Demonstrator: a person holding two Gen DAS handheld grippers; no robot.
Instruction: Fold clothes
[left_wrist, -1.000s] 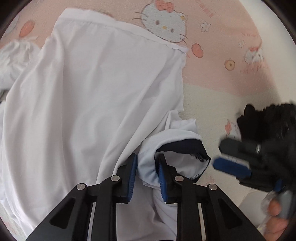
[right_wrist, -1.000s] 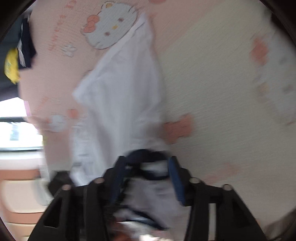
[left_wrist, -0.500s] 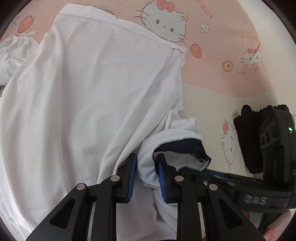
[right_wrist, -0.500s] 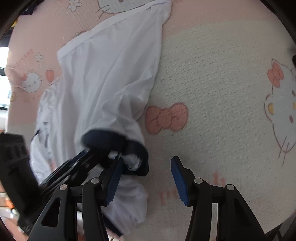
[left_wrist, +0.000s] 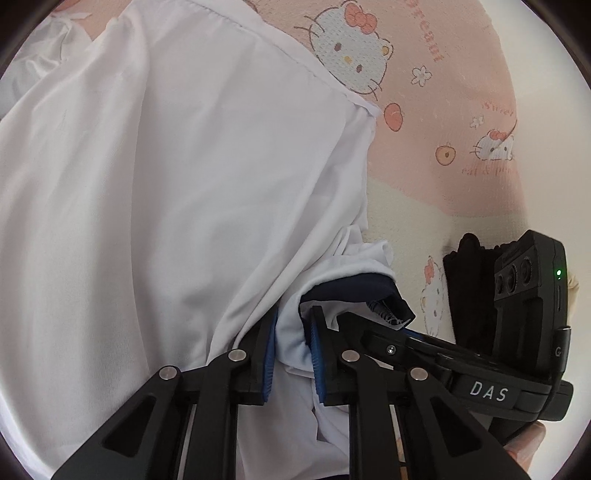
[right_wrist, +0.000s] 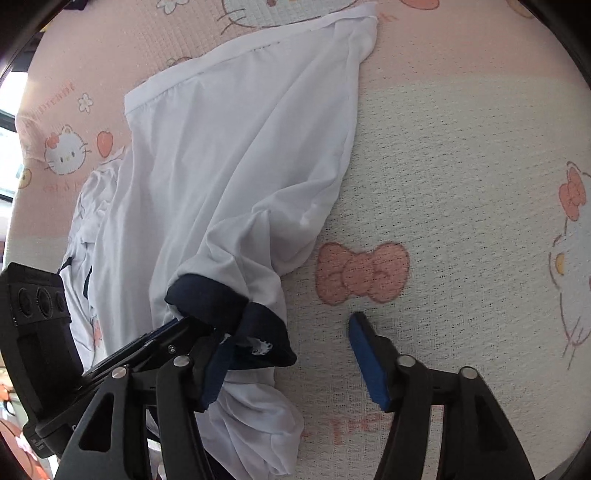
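A white shirt (left_wrist: 177, 192) lies spread over the pink cartoon-cat sheet (left_wrist: 443, 110). It has a navy-trimmed sleeve opening (left_wrist: 354, 291). My left gripper (left_wrist: 293, 339) is shut on a bunch of white fabric just beside that trim. In the right wrist view the shirt (right_wrist: 236, 147) runs from the top down to the lower left, with the navy trim (right_wrist: 221, 306) near the bottom. My right gripper (right_wrist: 291, 343) is open. Its left finger sits against the trim and its right finger (right_wrist: 369, 362) hovers over bare sheet. The left gripper's fingers come in from the left at the same spot.
The sheet's cream part (right_wrist: 461, 184), printed with a pink bow (right_wrist: 364, 273), stretches to the right of the shirt. More crumpled white cloth (right_wrist: 92, 199) lies to the shirt's left. The right gripper's black camera housing (left_wrist: 528, 280) fills the lower right of the left wrist view.
The right gripper has swung in from the right and now brackets the navy trim, still open. The left gripper has kept its hold on the fabric and moved slightly.
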